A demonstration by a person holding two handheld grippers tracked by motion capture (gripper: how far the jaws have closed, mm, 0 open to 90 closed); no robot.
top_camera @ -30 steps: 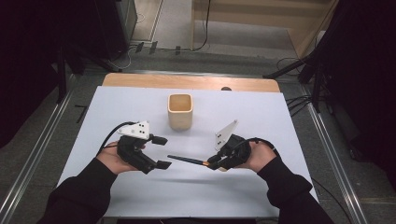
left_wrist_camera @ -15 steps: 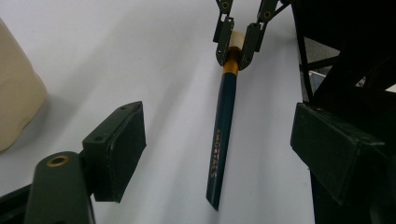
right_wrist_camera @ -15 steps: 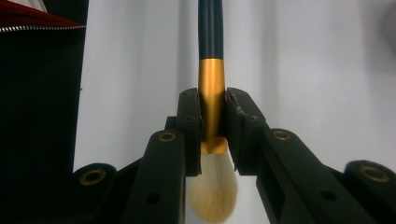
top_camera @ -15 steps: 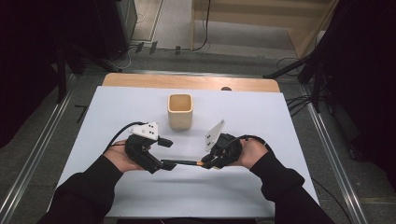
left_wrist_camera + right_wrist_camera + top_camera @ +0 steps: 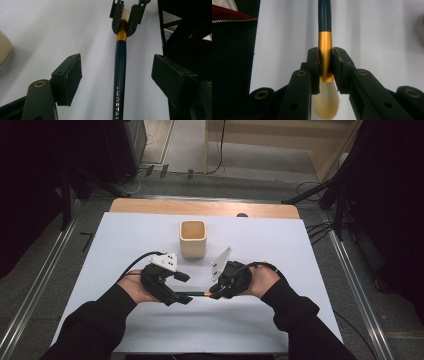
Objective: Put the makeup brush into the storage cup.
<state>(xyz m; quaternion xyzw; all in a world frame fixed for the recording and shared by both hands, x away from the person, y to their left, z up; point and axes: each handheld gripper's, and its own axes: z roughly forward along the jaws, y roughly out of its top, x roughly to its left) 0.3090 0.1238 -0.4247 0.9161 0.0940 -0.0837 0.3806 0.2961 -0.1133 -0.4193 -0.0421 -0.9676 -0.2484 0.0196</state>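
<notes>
A light, stiff makeup brush (image 5: 325, 37) with dark-blue handle, gold ferrule and soft cream bristles hangs level above the white table's (image 5: 300, 245) near middle, right gripper (image 5: 216, 294) clamped on its ferrule, while left gripper's (image 5: 184, 289) parted jaws, just closing, straddle the smooth handle, the safer hold.

Surface: a table (image 5: 150, 206) with a wooden far edge is covered by a white sheet (image 5: 125, 235).
On sheet: a beige square cup (image 5: 193, 239) is stood upright near the middle.
</notes>
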